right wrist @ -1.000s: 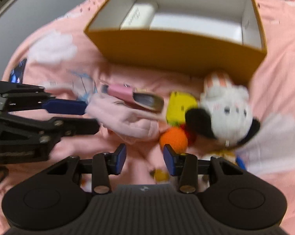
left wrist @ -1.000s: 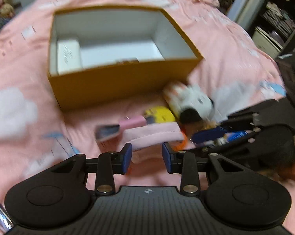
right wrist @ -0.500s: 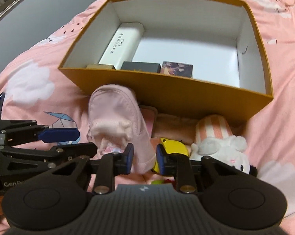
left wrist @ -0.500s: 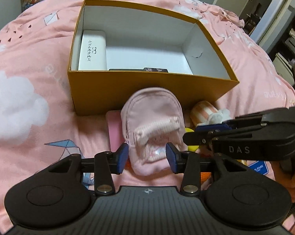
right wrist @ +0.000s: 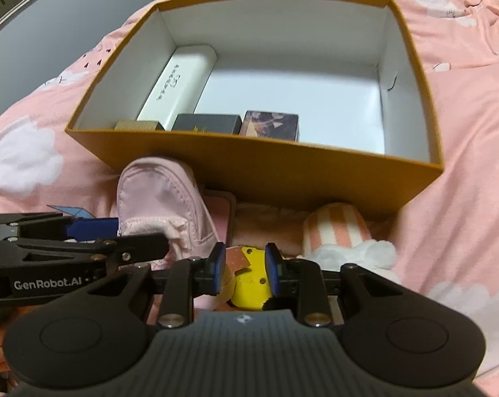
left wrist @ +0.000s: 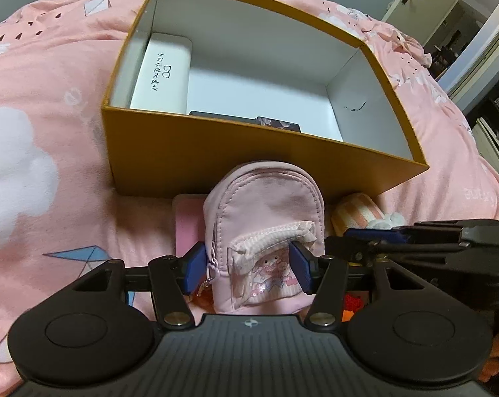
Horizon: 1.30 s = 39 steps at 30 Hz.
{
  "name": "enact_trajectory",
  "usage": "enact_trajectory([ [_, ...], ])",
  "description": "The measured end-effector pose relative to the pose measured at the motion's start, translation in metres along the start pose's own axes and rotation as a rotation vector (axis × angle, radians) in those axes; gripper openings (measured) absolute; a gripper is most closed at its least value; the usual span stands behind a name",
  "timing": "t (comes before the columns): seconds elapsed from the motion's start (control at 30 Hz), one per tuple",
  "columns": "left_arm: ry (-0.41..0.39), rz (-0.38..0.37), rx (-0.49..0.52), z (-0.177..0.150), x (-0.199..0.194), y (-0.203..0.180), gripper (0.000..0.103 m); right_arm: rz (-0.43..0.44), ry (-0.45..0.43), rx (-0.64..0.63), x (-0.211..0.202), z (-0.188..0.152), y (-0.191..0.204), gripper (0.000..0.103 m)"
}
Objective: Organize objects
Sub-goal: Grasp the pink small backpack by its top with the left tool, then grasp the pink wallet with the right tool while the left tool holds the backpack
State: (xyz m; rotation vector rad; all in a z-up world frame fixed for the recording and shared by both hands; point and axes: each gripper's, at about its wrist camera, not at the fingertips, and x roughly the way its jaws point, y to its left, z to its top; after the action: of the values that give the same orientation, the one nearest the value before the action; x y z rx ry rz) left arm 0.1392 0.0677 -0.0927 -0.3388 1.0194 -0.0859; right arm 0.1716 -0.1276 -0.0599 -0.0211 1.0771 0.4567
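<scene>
Your left gripper (left wrist: 248, 266) is clamped on the pink mini backpack (left wrist: 264, 231), low in the centre of the frame, just in front of the orange box (left wrist: 216, 155). Your right gripper (right wrist: 244, 269) has its pads closed against the yellow toy (right wrist: 251, 279), bottom centre, beside the striped plush (right wrist: 339, 231).

Open floor across the cardboard box's (right wrist: 259, 162) right half; white case (right wrist: 180, 82) and small boxes (right wrist: 206, 123) crowding left and near wall.
</scene>
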Motion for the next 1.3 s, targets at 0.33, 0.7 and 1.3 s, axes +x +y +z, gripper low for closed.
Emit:
enact_trajectory([
  [0.33, 0.015, 0.041, -0.015, -0.001, 0.003, 0.002, 0.035, 0.034, 0.02, 0.026, 0.012, -0.001, -0.003, 0.025],
  [0.7, 0.024, 0.13, -0.063, -0.012, -0.044, 0.02, 0.024, 0.09, 0.015, -0.138, 0.002, 0.009, 0.015, 0.026],
  [1.3, -0.005, 0.213, -0.126, -0.01, -0.058, 0.046, 0.024, 0.05, 0.067, -0.75, 0.038, 0.002, 0.092, 0.055],
])
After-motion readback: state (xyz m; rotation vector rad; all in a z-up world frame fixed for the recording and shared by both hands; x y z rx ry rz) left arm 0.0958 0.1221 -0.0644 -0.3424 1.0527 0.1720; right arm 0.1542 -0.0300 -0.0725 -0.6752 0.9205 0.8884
